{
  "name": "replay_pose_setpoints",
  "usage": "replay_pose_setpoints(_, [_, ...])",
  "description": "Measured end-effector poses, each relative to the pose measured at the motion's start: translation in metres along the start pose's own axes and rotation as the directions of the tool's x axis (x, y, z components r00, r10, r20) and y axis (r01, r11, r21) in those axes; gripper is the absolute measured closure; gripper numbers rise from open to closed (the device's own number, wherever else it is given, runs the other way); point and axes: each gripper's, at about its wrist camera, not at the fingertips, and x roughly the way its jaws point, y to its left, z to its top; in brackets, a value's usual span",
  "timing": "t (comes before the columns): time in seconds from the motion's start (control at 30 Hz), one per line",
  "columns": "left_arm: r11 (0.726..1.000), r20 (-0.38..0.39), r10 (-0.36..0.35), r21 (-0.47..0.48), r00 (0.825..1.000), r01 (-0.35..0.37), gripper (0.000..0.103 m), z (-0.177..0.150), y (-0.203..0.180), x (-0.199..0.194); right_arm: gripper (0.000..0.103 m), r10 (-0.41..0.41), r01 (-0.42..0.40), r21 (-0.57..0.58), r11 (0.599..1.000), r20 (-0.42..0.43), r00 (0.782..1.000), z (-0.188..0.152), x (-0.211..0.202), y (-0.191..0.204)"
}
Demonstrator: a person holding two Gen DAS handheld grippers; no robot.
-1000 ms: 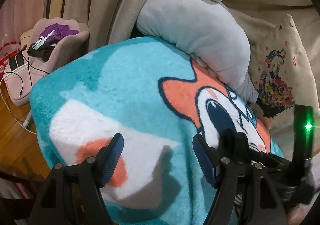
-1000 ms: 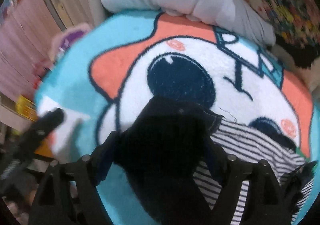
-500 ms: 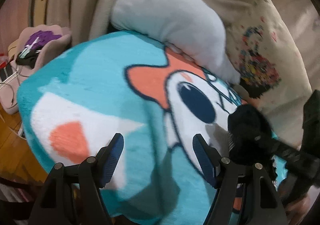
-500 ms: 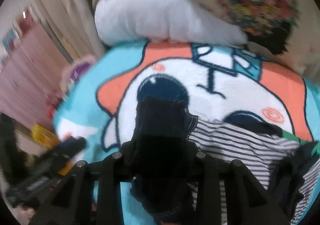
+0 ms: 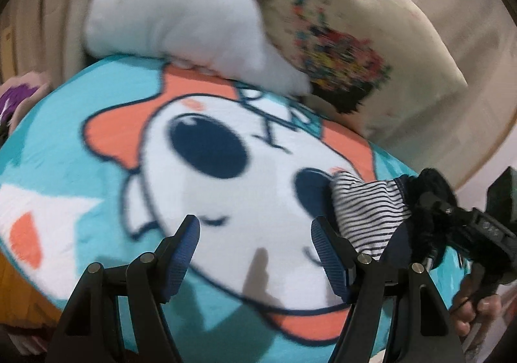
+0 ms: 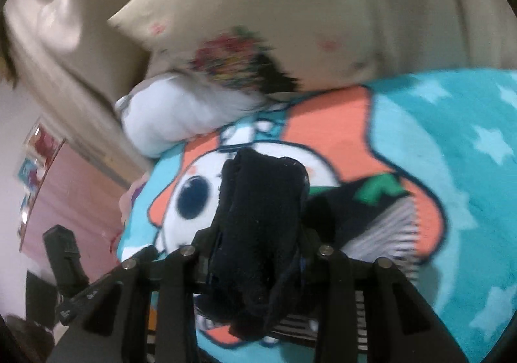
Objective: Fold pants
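**Right gripper pinches dark waistband; left gripper spread and empty**

In the left wrist view, the left gripper (image 5: 255, 246) hangs with fingers spread wide over the cartoon blanket (image 5: 80, 143), holding nothing. A grey plush (image 5: 181, 14) lies at twelve o'clock, a floral pillow (image 5: 355, 39) at one o'clock. The pants (image 5: 368, 211), striped with a dark band, sit at three o'clock. In the right wrist view, the right gripper (image 6: 258, 253) is clamped on that bunched dark fabric at centre.
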Motion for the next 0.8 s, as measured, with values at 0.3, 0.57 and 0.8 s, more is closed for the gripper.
replay_pose_setpoints(0.3, [0.974,-0.087,-0.128,0.176,0.988,0.142,0.028,-0.01,-0.082,0.029,0.048,-0.142,0.125,0.103,0.987,0.181,0.973,-0.002,-0.06,-0.044])
replay_pose_setpoints(0.57, [0.96,-0.226,-0.148,0.2,0.963,0.195,0.028,-0.049,-0.11,0.068,0.048,0.118,-0.127,0.112,0.986,0.083,0.989,-0.008,-0.032,-0.036])
replay_pose_setpoints(0.8, [0.95,-0.185,-0.176,0.223,0.967,0.216,0.028,-0.037,-0.104,0.043,0.051,-0.327,0.327,0.008,0.945,0.033,0.944,-0.028,-0.017,-0.05])
